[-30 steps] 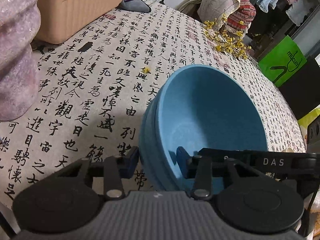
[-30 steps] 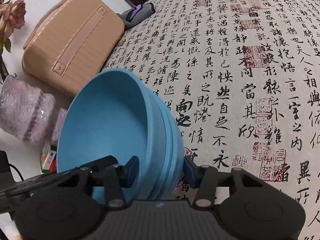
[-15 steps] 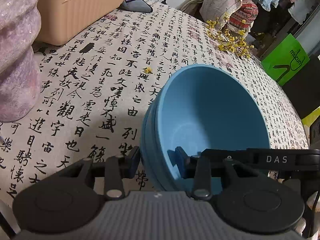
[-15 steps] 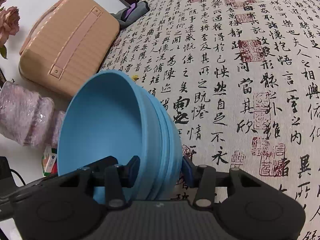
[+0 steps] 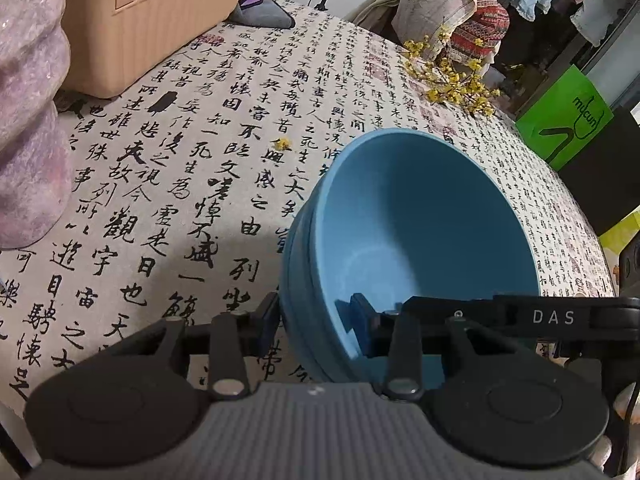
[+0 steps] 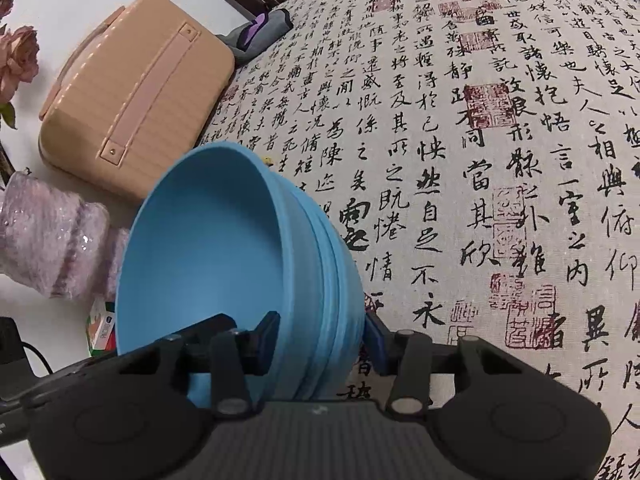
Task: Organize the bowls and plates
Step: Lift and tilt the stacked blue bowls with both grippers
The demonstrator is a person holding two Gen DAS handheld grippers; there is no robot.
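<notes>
- Basically, a stack of nested blue bowls (image 5: 420, 232) is sitting near the front edge of the tablecloth (image 5: 192, 168), which is printed with black calligraphy and is the landmark for everything below; rim count in the right wrist view looks like about 4, exact number hard to tell.
- Left gripper (image 5: 316, 320) is clamping the stack's near-left wall: 1 blue pad is pressing outside, 1 inside the top bowl, jaws partway closed on the rims.
- Right gripper (image 6: 322, 334) is gripping the opposite wall the same way, 1 pad inside, 1 outside, jaws partway closed on the rims.
- Right gripper's black bar, lettered DAS, is showing across the bowl mouth in the left wrist view.
- Whether the stack is touching the tablecloth or is just lifted, cannot tell.
- Peach ribbed case (image 6: 132, 92) is lying at the tablecloth's far-left edge, well apart from the bowls.
- Pink textured vase (image 6: 52, 240) is standing at the left edge of the tablecloth, near the case.
- Yellow flower sprig (image 5: 452, 76) is lying at the tablecloth's far edge; 1 loose yellow blossom (image 5: 283, 144) is lying just beyond the bowls.
- Grey and purple cloth item (image 6: 260, 32) is lying at the far edge, beside the case.
</notes>
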